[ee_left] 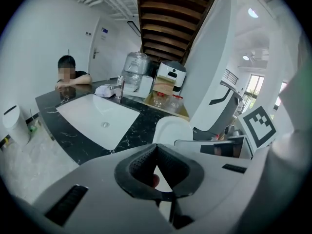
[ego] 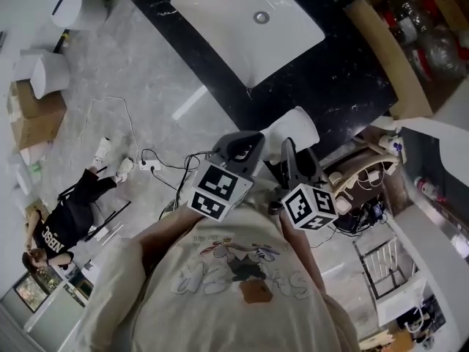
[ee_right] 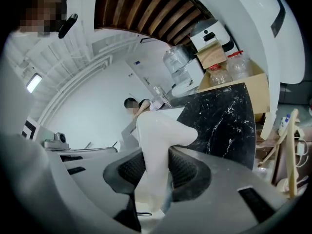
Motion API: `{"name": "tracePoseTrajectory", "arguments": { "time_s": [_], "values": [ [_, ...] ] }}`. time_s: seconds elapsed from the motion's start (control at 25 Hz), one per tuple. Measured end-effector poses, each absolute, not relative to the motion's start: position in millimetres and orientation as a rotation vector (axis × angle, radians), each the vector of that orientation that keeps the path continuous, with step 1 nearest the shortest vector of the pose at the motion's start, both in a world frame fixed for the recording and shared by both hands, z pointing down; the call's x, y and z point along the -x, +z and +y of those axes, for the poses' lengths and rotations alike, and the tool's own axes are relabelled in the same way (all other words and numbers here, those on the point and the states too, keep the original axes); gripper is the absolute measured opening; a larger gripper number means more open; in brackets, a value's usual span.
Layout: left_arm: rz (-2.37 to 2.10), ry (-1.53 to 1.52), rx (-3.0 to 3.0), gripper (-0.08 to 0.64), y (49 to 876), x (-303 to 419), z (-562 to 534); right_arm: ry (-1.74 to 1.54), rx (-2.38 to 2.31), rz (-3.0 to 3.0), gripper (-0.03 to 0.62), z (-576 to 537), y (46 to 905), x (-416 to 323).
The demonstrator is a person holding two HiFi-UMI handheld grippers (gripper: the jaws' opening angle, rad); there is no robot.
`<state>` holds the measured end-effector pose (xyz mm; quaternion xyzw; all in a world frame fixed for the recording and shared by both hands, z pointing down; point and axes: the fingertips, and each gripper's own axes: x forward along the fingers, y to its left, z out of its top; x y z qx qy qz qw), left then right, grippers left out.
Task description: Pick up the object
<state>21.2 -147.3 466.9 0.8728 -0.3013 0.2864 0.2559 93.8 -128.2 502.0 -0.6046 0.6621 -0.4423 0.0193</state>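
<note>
A white dish point(ego: 297, 129) hangs above the black counter's near edge, held between both grippers just in front of my chest. My left gripper point(ego: 255, 144) reaches it from the left and my right gripper point(ego: 290, 151) from below. In the right gripper view the dish's rim point(ee_right: 156, 135) stands upright between the jaws of my right gripper point(ee_right: 153, 165), and both black pads press on it. In the left gripper view the dish point(ee_left: 170, 128) rises just beyond my left gripper point(ee_left: 156, 156). Its pads nearly meet, with a thin white strip of the dish pinched between them.
A white sink point(ego: 245, 20) is set in the black marble counter point(ego: 330, 86). A cardboard box with plastic bottles point(ego: 418, 42) stands at the counter's right end. A person point(ego: 66, 222) sits on the floor at the left, near cables point(ego: 154, 163) and white bins point(ego: 73, 6).
</note>
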Motion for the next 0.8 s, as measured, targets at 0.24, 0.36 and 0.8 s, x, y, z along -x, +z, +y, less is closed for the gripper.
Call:
{"name": "tracePoseTrajectory", "arguments": {
  "time_s": [0.24,0.36,0.8],
  "values": [
    [-0.787,0.742,-2.412,0.008,451.5,-15.2,-150.9,-1.29,1.967,1.997,0.146,-121.9,485.2,-90.8],
    [-0.762,0.728,-2.439,0.008,445.6,-13.2,-152.3,-1.259,2.003,1.971,0.146,-118.1,478.7,-87.9],
    [-0.632,0.67,-2.503,0.008,431.7,-1.1,-143.8,-1.151,2.151,1.886,0.146,-104.5,460.5,-73.7]
  ]
}}
